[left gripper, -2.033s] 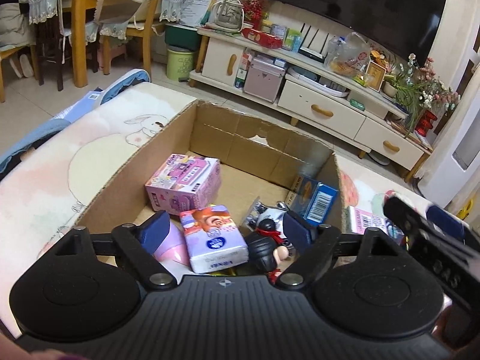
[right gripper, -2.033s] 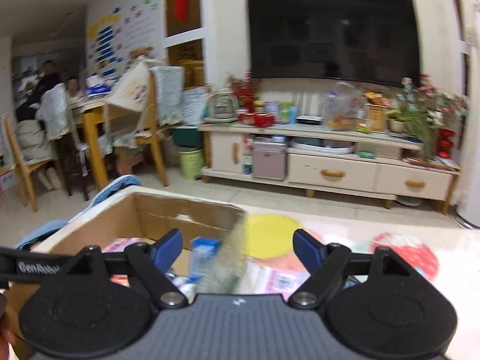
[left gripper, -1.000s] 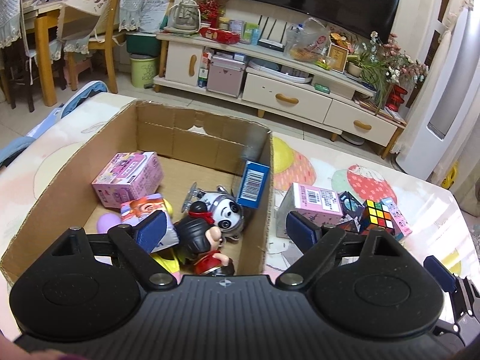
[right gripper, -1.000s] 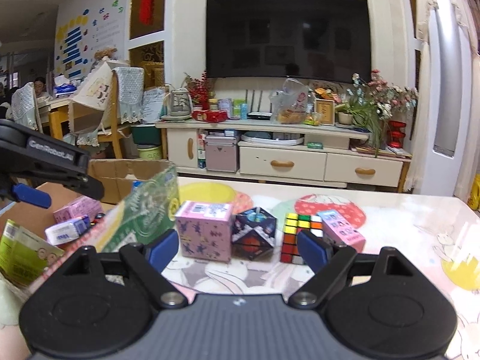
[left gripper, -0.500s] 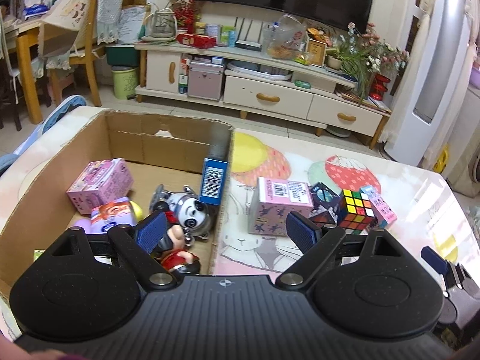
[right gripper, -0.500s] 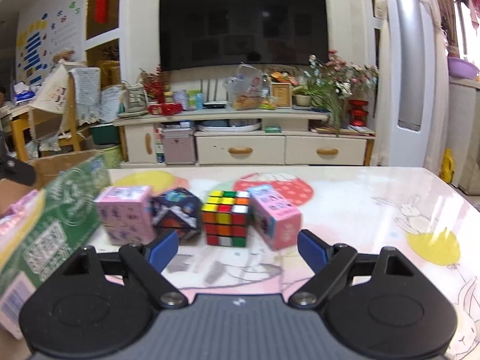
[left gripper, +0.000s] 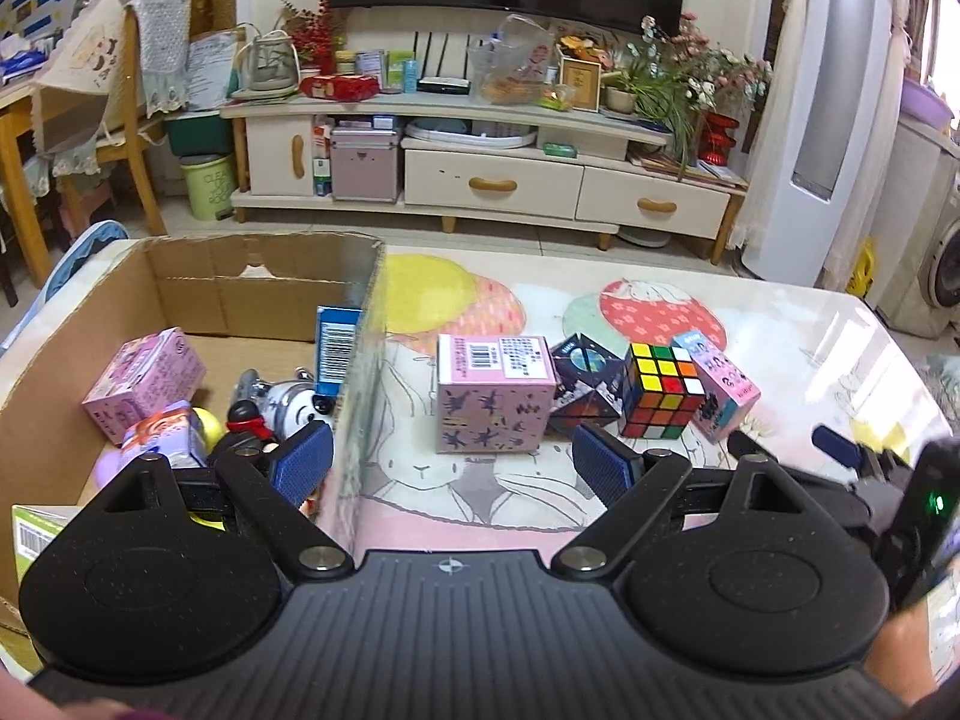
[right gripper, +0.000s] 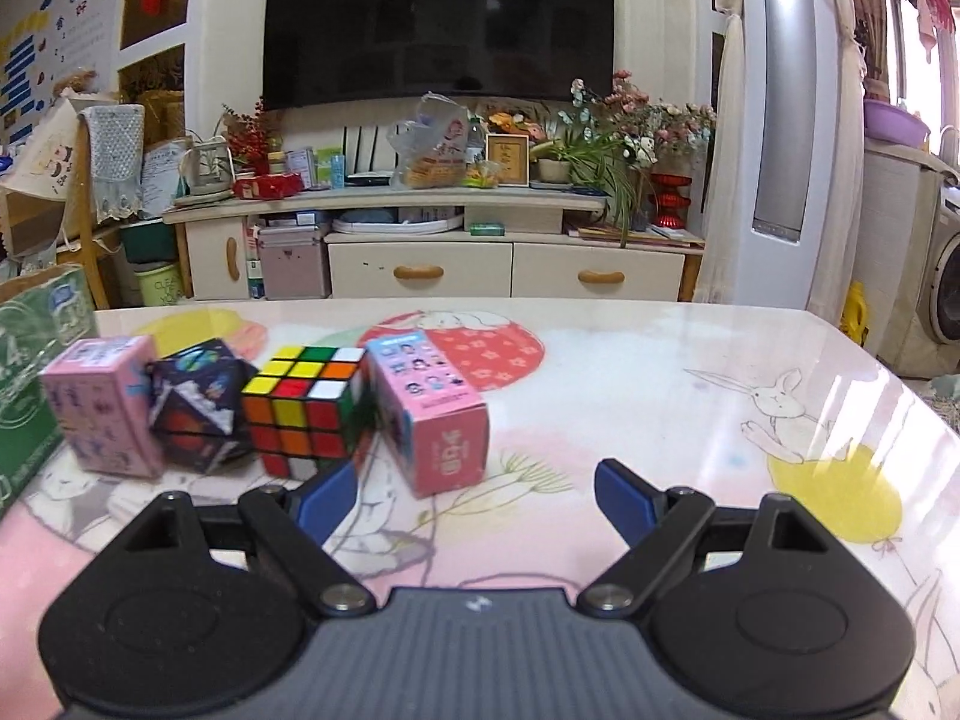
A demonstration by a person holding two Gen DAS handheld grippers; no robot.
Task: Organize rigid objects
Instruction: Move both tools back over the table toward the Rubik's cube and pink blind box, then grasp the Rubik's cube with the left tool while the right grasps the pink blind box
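Note:
A row of objects stands on the table: a pink patterned box (left gripper: 493, 399) (right gripper: 105, 411), a dark folded cube (left gripper: 581, 384) (right gripper: 198, 405), a Rubik's cube (left gripper: 660, 390) (right gripper: 303, 408) and a pink carton (left gripper: 717, 387) (right gripper: 435, 411). My left gripper (left gripper: 451, 465) is open and empty, above the cardboard box's right wall (left gripper: 360, 360), just short of the pink patterned box. My right gripper (right gripper: 476, 501) is open and empty, low over the table, just in front of the pink carton. It also shows in the left wrist view (left gripper: 840, 456).
The cardboard box (left gripper: 180, 276) holds a pink box (left gripper: 144, 390), a blue box (left gripper: 336, 351), a panda toy (left gripper: 288, 408) and other items. A green box face (right gripper: 30, 384) is at the left edge. The table's right edge (right gripper: 900, 396) is close. A TV cabinet (left gripper: 480, 174) stands beyond.
Both grippers have swung right, from over the cardboard box to the row of objects on the table. The right gripper has come lower and nearer to the pink carton.

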